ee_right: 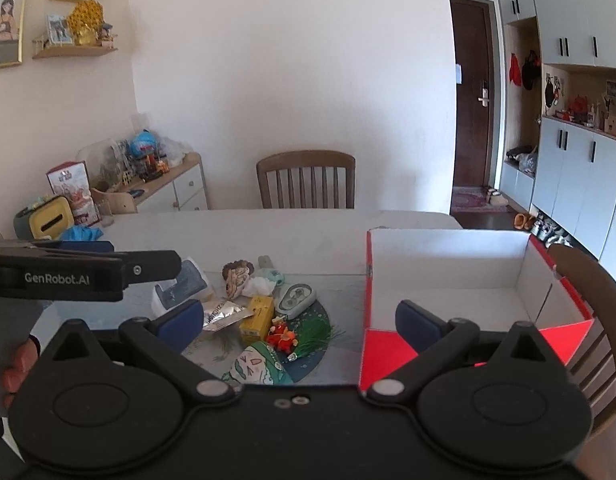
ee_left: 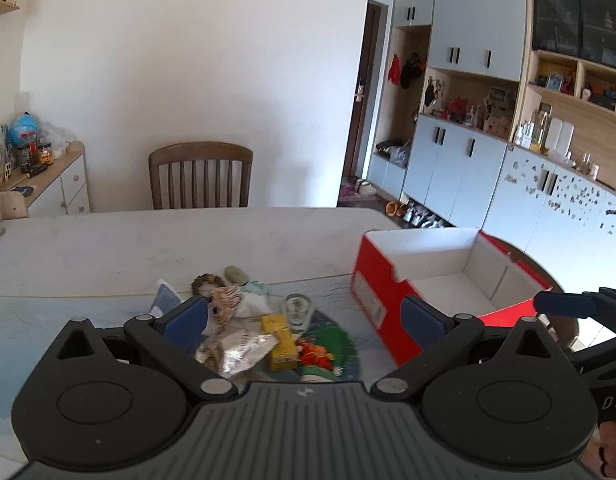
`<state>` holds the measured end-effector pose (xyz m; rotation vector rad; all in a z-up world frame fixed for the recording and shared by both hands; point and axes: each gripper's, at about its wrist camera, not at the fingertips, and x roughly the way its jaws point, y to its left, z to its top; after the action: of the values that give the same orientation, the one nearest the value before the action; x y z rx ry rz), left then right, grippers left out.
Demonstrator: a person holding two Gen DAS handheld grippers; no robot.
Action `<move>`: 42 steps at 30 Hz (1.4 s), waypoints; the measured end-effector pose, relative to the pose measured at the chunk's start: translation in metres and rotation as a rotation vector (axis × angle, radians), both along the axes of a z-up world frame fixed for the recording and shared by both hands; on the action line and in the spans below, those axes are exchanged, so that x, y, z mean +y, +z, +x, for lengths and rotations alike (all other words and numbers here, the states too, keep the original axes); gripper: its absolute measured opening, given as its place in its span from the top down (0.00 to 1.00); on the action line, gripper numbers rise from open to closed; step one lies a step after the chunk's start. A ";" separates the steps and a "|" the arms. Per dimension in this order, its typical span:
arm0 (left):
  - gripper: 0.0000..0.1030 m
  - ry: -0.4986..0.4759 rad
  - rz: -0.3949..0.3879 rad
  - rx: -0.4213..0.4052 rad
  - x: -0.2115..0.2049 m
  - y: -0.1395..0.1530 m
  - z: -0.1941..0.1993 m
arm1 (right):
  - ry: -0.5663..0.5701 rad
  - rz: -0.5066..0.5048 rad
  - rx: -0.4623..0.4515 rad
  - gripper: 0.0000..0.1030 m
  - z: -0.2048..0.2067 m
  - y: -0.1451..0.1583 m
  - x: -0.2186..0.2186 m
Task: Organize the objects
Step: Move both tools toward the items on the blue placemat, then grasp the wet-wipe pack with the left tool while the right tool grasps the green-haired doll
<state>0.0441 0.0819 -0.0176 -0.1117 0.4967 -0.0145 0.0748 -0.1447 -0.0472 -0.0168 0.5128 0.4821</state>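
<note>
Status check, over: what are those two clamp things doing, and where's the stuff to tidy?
Left hand-held gripper open, empty. Right hand-held gripper open, empty. Pile of small items on table; red box beside it, empty. Nothing in the way.

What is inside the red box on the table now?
The red box shows only white inner walls and a bare white floor; no object is visible in it. The right tool covers the near corner of the floor, so that part cannot be checked.
</note>
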 end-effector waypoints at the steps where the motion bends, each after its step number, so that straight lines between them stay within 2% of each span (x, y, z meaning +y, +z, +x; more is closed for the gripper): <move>1: 0.00 -0.002 -0.003 0.006 0.007 -0.003 0.004 | -0.004 -0.001 0.009 0.01 0.003 -0.002 0.004; 12: 0.00 0.008 0.052 0.065 0.073 -0.038 0.042 | -0.014 -0.080 0.111 0.04 0.033 -0.038 0.047; 19: 0.00 0.023 0.128 0.111 0.101 -0.061 0.069 | -0.007 -0.145 0.203 0.08 0.047 -0.067 0.068; 26: 0.01 0.066 0.115 0.206 0.131 -0.087 0.101 | 0.011 -0.174 0.275 0.13 0.067 -0.084 0.088; 31: 0.01 0.082 0.057 0.262 0.148 -0.104 0.118 | 0.028 -0.186 0.338 0.18 0.078 -0.098 0.100; 35: 0.06 0.082 0.040 0.308 0.157 -0.116 0.132 | 0.028 -0.197 0.382 0.21 0.086 -0.106 0.108; 38: 0.18 0.073 0.028 0.348 0.161 -0.126 0.141 | 0.026 -0.201 0.405 0.22 0.091 -0.110 0.111; 42: 0.29 0.044 0.012 0.378 0.163 -0.134 0.147 | 0.016 -0.216 0.426 0.23 0.097 -0.115 0.116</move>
<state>0.1908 0.2447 -0.1518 -0.1142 0.8719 0.0534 0.1721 -0.0287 -0.1626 -0.1269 0.9823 0.4449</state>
